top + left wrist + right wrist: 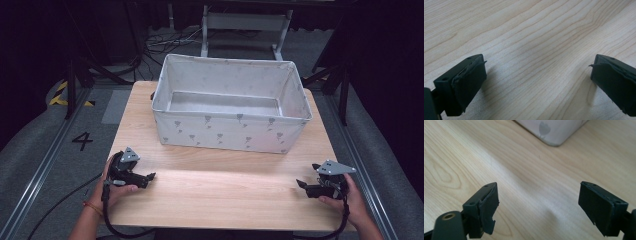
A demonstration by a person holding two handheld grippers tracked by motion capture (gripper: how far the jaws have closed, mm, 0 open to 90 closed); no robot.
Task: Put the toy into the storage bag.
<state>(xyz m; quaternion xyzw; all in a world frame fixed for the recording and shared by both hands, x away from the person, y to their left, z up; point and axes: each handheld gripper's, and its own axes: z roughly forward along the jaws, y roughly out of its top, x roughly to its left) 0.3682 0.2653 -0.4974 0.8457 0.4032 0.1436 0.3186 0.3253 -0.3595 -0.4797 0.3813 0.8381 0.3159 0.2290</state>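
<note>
Pale wood bench (225, 195) carries a white fabric bin (227, 132) at twelve o'clock. Left gripper (150, 176) at eight o'clock and right gripper (300, 183) at four rest low, jaws spread, holding nothing.

Left hand (116, 187) holds the black two-jaw left tongs (150, 176) low at the near left, jaws wide apart, nothing between. Right hand (350, 197) holds the matching black right tongs (299, 184) at the near right, jaws likewise spread and empty.
</note>
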